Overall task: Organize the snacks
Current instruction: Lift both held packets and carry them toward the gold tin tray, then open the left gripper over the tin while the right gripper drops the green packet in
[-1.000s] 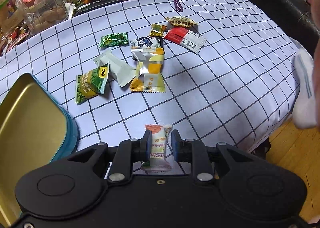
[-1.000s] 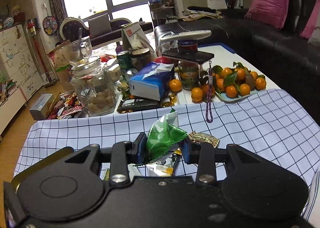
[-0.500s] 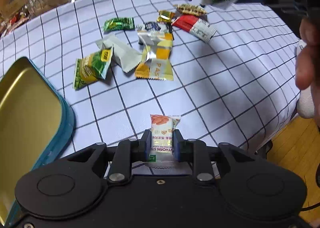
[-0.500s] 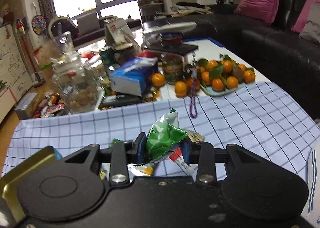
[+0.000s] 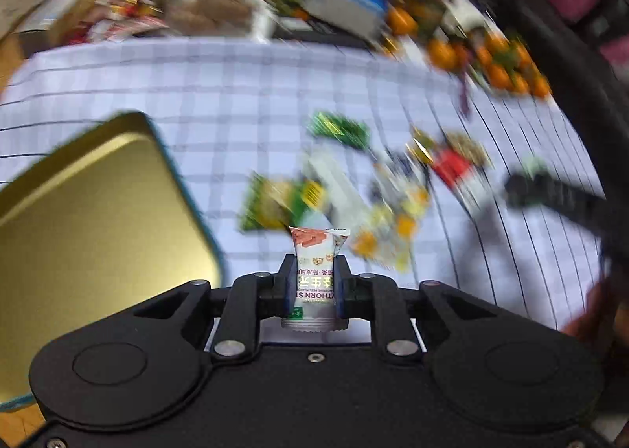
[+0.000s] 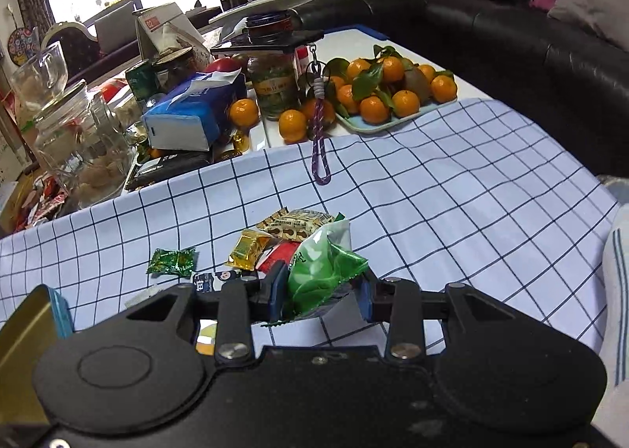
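Observation:
My left gripper [image 5: 314, 287] is shut on a white hawthorn snack packet [image 5: 316, 275] and holds it above the checked cloth, right of the open gold tin [image 5: 90, 208] with a teal rim. Loose snack packets [image 5: 354, 180] lie blurred on the cloth beyond. My right gripper [image 6: 320, 291] is shut on a green snack bag [image 6: 322, 267] above the cloth. Beyond it lie a small green candy [image 6: 173, 261], a gold candy [image 6: 247, 247], a brown patterned packet [image 6: 298, 224] and a red packet [image 6: 281, 253]. The tin's corner [image 6: 35, 314] shows at the left.
At the back of the table stand a glass jar [image 6: 78, 149], a blue tissue pack [image 6: 192, 114], a jar [image 6: 275, 86] and a tray of oranges [image 6: 385, 94]. A purple lanyard [image 6: 320, 141] hangs onto the cloth. A black sofa [image 6: 511, 39] runs along the right.
My left gripper has swung up and left with the hawthorn packet, so its view is blurred and the tin is closer. My right gripper has tilted down towards the snack pile, still holding the green bag.

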Action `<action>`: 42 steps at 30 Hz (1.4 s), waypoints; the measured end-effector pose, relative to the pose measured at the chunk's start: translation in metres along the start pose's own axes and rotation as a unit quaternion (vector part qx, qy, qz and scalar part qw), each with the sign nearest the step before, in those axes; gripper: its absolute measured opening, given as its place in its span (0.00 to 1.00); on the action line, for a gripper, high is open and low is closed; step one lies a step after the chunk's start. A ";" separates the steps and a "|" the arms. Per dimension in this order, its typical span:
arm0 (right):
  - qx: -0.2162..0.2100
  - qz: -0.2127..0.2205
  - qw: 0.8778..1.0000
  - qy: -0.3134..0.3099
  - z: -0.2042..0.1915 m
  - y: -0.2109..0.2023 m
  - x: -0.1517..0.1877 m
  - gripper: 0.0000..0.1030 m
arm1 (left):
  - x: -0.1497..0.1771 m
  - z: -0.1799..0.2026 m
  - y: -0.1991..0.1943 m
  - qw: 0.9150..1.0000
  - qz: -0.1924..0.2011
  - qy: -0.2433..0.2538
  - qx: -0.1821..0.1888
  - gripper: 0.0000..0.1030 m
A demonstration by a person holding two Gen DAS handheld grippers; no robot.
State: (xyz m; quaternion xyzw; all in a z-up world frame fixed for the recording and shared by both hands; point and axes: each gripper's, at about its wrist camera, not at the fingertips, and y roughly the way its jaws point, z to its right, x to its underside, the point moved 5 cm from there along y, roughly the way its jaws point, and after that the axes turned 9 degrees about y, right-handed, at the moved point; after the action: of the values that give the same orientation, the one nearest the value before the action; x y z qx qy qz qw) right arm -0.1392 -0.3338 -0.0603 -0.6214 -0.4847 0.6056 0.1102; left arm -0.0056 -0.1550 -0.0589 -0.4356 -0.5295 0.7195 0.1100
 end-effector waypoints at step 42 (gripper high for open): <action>-0.264 -0.094 0.950 -0.138 -0.218 -0.085 0.103 0.40 | 0.006 -0.181 -0.048 0.944 -0.021 -0.194 -0.266 0.32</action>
State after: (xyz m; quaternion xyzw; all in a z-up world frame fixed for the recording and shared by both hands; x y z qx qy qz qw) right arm -0.0128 -0.1169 -0.0121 -0.4902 -0.6940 0.5226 -0.0698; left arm 0.1106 -0.0112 -0.0319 -0.2895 -0.7217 0.6208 -0.0995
